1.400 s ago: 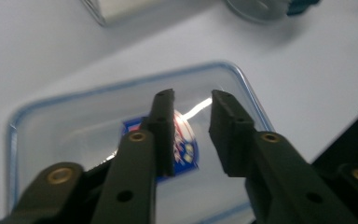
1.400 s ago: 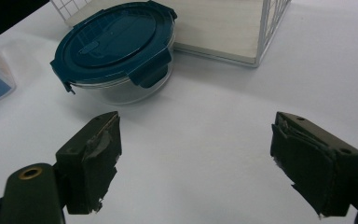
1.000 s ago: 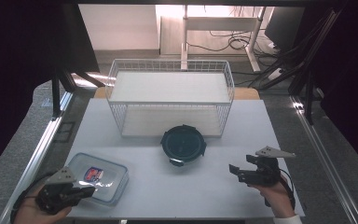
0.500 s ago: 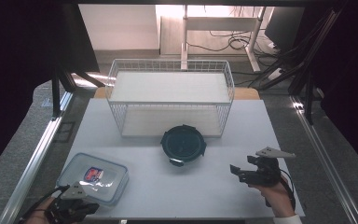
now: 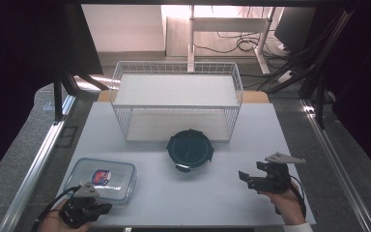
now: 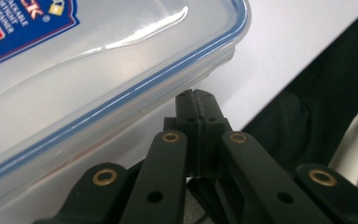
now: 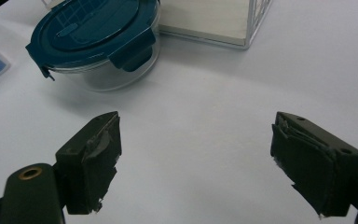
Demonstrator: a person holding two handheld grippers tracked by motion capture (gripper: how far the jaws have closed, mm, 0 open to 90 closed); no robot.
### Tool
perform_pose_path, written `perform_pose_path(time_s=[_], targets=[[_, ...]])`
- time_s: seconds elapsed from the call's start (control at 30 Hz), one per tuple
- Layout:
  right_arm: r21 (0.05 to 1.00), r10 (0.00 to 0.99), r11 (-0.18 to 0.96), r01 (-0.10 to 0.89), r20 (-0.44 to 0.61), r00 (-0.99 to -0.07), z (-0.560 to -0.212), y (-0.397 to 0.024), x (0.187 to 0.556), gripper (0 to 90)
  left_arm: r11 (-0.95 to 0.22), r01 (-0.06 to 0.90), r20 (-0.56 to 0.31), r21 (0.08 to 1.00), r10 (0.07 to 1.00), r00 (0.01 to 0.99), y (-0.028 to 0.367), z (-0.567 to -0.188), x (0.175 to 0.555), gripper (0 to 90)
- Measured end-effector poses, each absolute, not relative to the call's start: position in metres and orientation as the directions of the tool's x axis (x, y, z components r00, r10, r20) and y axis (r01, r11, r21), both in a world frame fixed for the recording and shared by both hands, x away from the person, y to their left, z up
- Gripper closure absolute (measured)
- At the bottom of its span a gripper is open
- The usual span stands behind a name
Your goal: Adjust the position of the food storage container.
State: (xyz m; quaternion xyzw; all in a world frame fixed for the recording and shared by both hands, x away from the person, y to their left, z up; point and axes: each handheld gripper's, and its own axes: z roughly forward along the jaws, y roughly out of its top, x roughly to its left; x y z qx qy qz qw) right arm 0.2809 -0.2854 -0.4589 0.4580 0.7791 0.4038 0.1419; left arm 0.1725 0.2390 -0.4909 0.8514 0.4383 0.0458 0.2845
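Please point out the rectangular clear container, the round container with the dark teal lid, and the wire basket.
rectangular clear container (image 5: 101,178), high view, on its lid
round container (image 5: 189,149), high view, middle of its dark teal lid
wire basket (image 5: 176,107), high view, front top rim

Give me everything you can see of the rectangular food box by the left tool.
The box is a flat, rounded-corner rectangle of clear plastic with a blue seal line around the lid's rim and a red, white and blue label on top. The lid is on, and it lies flat on the white table, near the front left corner. The left tool, its jaws shut with nothing between them, has its tips right at the box's side under the lid rim; whether they touch is unclear.
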Motion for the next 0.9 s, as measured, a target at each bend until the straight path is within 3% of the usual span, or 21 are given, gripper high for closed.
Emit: perform_pose_path(time_s=[0.5,0.7,0.9], targets=[[0.753,0.832,0.252,0.608,0.152,-0.534,-0.460,-0.287,0.281,16.0,-0.439,0.701,-0.170,0.562,0.768,0.618,0.235,-0.477,0.176,90.0],[0.753,0.832,0.255,0.607,0.149,-0.534,-0.460,-0.287,0.280,16.1,-0.343,0.696,-0.177,0.630,0.809,0.560,0.269,-0.447,0.183,90.0],[0.749,0.838,0.253,0.612,0.147,-0.526,-0.461,-0.288,0.281,16.1,-0.256,0.721,-0.208,0.644,0.848,0.487,0.300,-0.442,0.200,90.0]])
